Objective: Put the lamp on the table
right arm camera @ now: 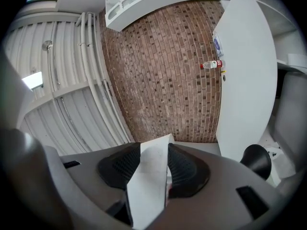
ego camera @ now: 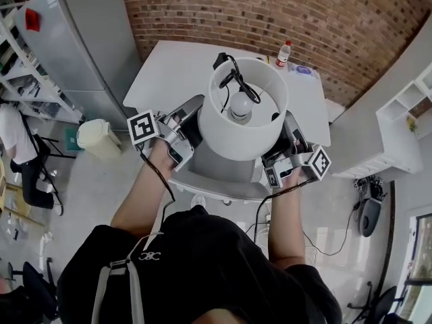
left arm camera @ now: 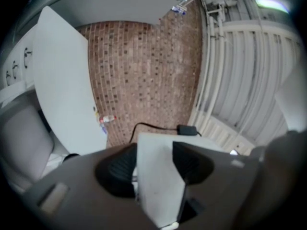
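We counted two hand-held grippers and one lamp, and both were on it. The left hand-held gripper (ego camera: 189, 119) and the right hand-held gripper (ego camera: 287, 139) sat on opposite sides of the lamp (ego camera: 243, 123), each with one marker cube at its rear.

In the left gripper view, the left hand-held gripper (left arm camera: 153, 163) had its two ribbed pads pressed on a white flat part of the lamp (left arm camera: 156, 181), so it was closed on the lamp. In the right gripper view, the right hand-held gripper (right arm camera: 149, 164) clamped a thinner white edge of the lamp (right arm camera: 146, 186) in the same way.

The lamp was held up in front of us between the two hand-held grippers. In the head view it overlapped the near edge of the one white worktop (ego camera: 169, 66). Its lower part reached past that edge, over the floor. It was not set down on the worktop.

We looked down into its single white round shade (ego camera: 223, 137) and saw one bulb (ego camera: 241, 106). One black cord (ego camera: 237, 79) with one plug (ego camera: 221, 61) lay over the shade's rim. The cord (left arm camera: 153, 126) also showed in the left gripper view.

On the far side of the worktop stood one bottle (ego camera: 283, 54), beside one small blue packet (ego camera: 302, 69). The bottle (right arm camera: 211, 64) showed against the brick wall (right arm camera: 163, 71) in the right gripper view.

Off the worktop we saw one pale bin (ego camera: 98, 138), one grey cabinet (ego camera: 74, 39) and one other person (ego camera: 15, 150) at the left edge.
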The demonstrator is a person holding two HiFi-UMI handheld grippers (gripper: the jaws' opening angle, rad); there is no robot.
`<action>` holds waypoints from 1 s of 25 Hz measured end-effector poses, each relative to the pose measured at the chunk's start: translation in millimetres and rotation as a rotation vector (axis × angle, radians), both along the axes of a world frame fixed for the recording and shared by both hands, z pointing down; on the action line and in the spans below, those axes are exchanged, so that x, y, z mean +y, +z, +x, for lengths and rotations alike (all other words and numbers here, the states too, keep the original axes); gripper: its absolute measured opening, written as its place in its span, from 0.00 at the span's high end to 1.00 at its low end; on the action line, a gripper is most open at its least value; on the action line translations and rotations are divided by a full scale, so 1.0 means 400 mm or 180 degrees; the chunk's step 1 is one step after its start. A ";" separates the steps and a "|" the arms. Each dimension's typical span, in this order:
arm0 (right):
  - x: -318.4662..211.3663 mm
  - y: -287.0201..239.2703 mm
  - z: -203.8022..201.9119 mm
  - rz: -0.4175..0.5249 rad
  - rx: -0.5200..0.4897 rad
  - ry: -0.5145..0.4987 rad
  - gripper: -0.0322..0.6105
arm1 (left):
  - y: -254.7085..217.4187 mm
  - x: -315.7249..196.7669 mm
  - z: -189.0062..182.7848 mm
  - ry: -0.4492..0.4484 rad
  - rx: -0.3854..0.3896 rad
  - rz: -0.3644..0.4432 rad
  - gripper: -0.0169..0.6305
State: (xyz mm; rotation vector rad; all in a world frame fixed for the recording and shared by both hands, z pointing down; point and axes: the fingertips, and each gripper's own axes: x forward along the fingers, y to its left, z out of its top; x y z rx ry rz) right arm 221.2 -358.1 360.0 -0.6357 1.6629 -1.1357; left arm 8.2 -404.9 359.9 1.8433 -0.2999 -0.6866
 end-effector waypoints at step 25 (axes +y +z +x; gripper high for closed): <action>-0.476 0.133 0.042 -0.0257 0.0164 0.0127 0.68 | 0.133 -0.532 0.062 0.0412 -0.0031 -0.0105 0.62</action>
